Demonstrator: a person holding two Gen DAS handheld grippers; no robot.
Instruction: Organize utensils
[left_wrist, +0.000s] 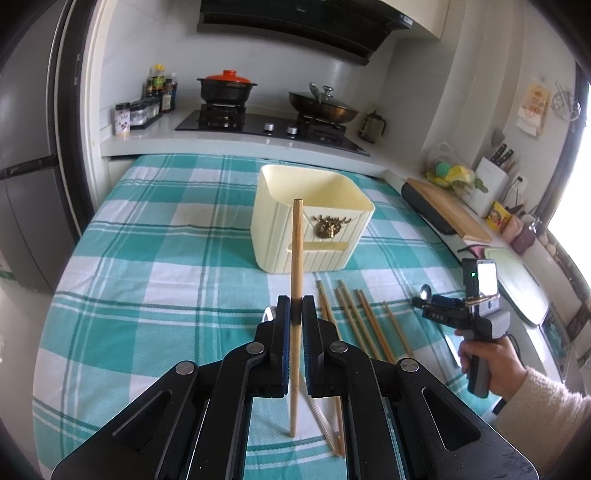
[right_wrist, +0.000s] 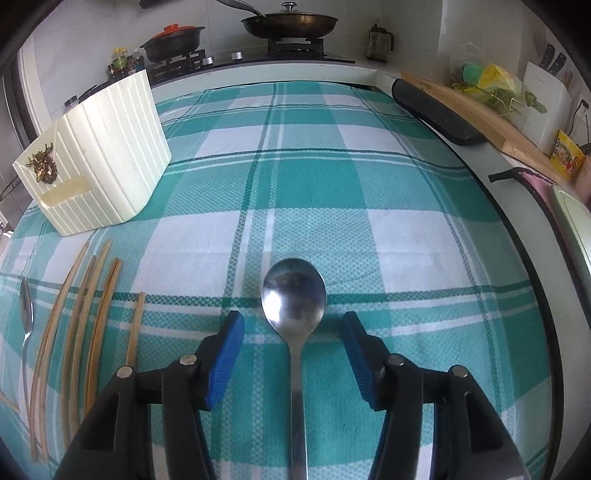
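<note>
L claw (left_wrist: 295, 308) grips 1 chopstick (left_wrist: 296, 258); R claw (right_wrist: 293, 325) wide, 1 spoon (right_wrist: 294, 295) between.

- A white tiled wall (left_wrist: 155, 44) runs behind the hob (left_wrist: 269, 125) at 12 o'clock, with a dark hood (left_wrist: 295, 26) above it.
- A grey fridge (left_wrist: 26, 177) stands at 9 o'clock.
- The table wears a teal and white checked cloth (right_wrist: 369, 206).
- A pale counter (left_wrist: 140, 138) curves from 11 round to 3 o'clock (crowded with kitchen clutter).
- Daylight enters by a window (left_wrist: 569, 229) at 3 o'clock.
</note>
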